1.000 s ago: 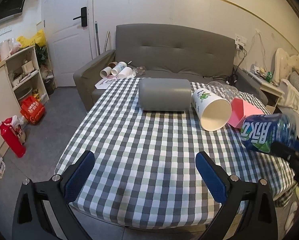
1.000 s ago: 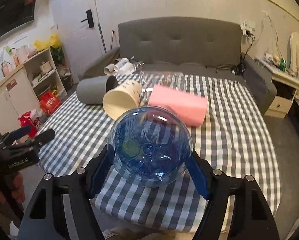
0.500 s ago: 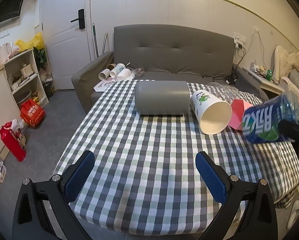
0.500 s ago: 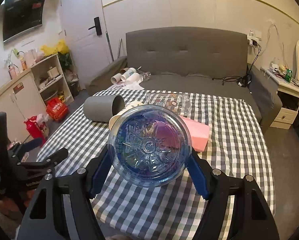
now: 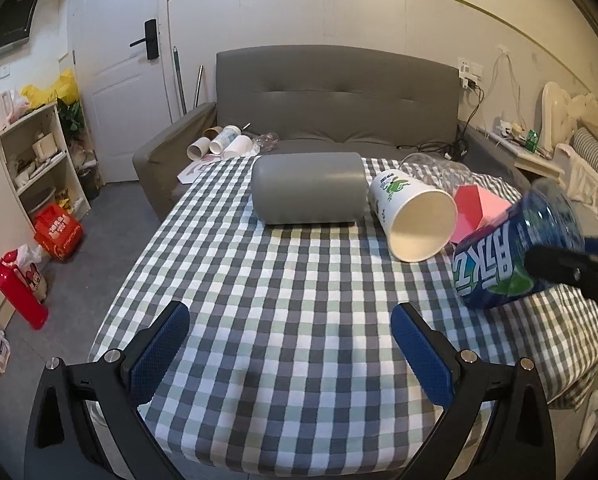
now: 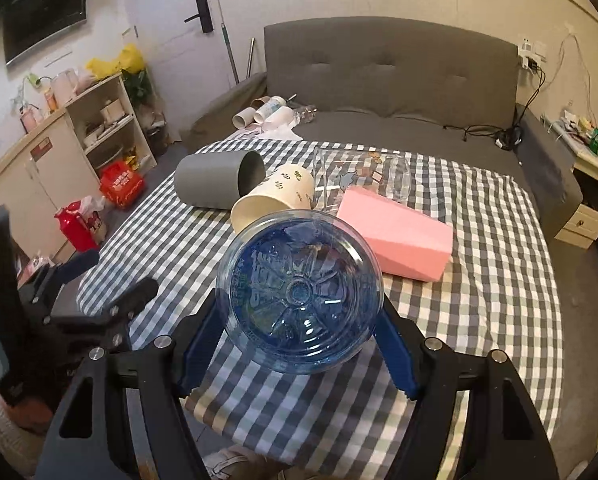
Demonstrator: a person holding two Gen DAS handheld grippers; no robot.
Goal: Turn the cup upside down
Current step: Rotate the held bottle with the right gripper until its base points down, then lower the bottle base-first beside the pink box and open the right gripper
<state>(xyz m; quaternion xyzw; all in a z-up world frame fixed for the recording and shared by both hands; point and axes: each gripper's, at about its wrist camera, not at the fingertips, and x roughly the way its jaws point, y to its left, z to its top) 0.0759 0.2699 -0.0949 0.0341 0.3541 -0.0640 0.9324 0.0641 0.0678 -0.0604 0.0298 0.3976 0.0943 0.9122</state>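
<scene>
Right gripper: blue fingers pressed against both sides of a blue cup, a clear blue plastic piece with a printed label, held clear above the checked counter. In the right wrist view the cup's moulded base faces the camera. In the left wrist view the same cup lies tilted on its side in the air at the right edge of the counter, label legible, a dark finger crossing its lower right part. Left gripper: fingers spread wide, nothing between them, held over the near edge of the counter; in the right wrist view it appears at the far left, beside that edge. On the counter, a grey cup lies on its side at the far middle. Just right of it a white paper cup with green print lies on its side, mouth toward the near right; the two appear to touch. A pink box lies just right of the paper cup and behind the held cup. A clear glass lies behind the pink box. A grey sofa stands beyond the counter with paper cups on its seat. A shelf unit stands at left, with a red bottle on the floor near it.
</scene>
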